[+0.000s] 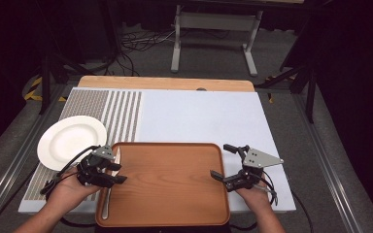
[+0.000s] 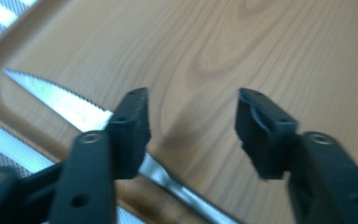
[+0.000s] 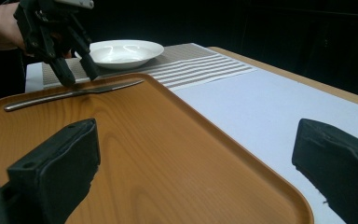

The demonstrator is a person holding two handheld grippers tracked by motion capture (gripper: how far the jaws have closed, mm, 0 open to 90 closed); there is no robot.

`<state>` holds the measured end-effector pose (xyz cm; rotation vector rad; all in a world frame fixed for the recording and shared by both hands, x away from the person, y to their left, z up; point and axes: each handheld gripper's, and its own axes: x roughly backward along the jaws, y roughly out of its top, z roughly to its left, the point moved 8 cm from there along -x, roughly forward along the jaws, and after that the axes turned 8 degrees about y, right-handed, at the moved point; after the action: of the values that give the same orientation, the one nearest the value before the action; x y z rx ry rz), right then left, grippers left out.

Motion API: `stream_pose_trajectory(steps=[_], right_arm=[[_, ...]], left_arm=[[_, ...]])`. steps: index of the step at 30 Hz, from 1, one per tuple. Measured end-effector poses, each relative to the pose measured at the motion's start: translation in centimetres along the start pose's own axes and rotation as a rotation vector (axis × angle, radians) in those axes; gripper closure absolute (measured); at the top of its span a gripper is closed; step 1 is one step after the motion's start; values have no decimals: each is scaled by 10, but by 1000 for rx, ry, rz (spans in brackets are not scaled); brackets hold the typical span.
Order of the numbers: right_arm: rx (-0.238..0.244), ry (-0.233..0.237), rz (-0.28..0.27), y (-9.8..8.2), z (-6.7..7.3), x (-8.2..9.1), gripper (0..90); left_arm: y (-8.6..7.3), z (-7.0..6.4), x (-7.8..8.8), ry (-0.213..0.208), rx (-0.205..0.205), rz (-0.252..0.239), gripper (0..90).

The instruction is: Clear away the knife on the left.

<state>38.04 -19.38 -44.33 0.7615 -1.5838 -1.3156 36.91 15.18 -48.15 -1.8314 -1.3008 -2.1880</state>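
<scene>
At the far left of the tabletop [image 1: 199, 116] a white plate [image 1: 70, 141] sits on the striped part of the mat, just beyond the tray's left far corner. Next comes the knife [image 1: 108, 194], lying flat along the left edge of the wooden tray [image 1: 167, 182], its serrated blade pointing to the far side and its handle toward the near side. The left tongs [image 1: 119, 173] hang right over it with jaws apart and nothing between the pads; one jaw sits above the blade-handle junction, the other over bare wood. A thin, flat knife hugging the raised rim is hard to pinch: the tongs could close on wood, skid off the metal, or push the knife up onto the rim. Lifted by one end, it may swing and drop. Across the tray, the right tongs [image 1: 224, 162] straddle the right rim, jaws wide apart and empty, so a nudge there could shift the tray.
</scene>
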Motion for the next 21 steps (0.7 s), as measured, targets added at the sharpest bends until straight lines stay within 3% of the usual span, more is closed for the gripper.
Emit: stream_pose_trajectory(steps=[1,8,11,12,13,14,17,18,20,21], right_arm=[[1,-2,-1,0,0,0,14],[0,0,1,0,0,0,14],[0,1,1,0,0,0,14],[0,1,1,0,0,0,14],[2,1,0,0,1,0,14],[2,1,0,0,1,0,14],[2,1,-4,0,1,0,14],[2,1,-4,0,1,0,14],[3,1,-4,0,1,0,14],[3,1,-5,0,1,0,14]], left_arm=[[2,0,1,-3,2,-19,328],[9,0,10,-11,-5,-100,176],[12,1,17,-7,-4,-177,118],[12,1,17,-7,-4,-177,101],[13,1,21,1,-4,-218,78],[13,1,21,1,-4,-218,61],[14,3,29,20,-5,-308,41],[14,3,29,20,-5,-308,39],[13,3,33,33,-8,-358,39],[12,5,36,50,-15,-412,36]])
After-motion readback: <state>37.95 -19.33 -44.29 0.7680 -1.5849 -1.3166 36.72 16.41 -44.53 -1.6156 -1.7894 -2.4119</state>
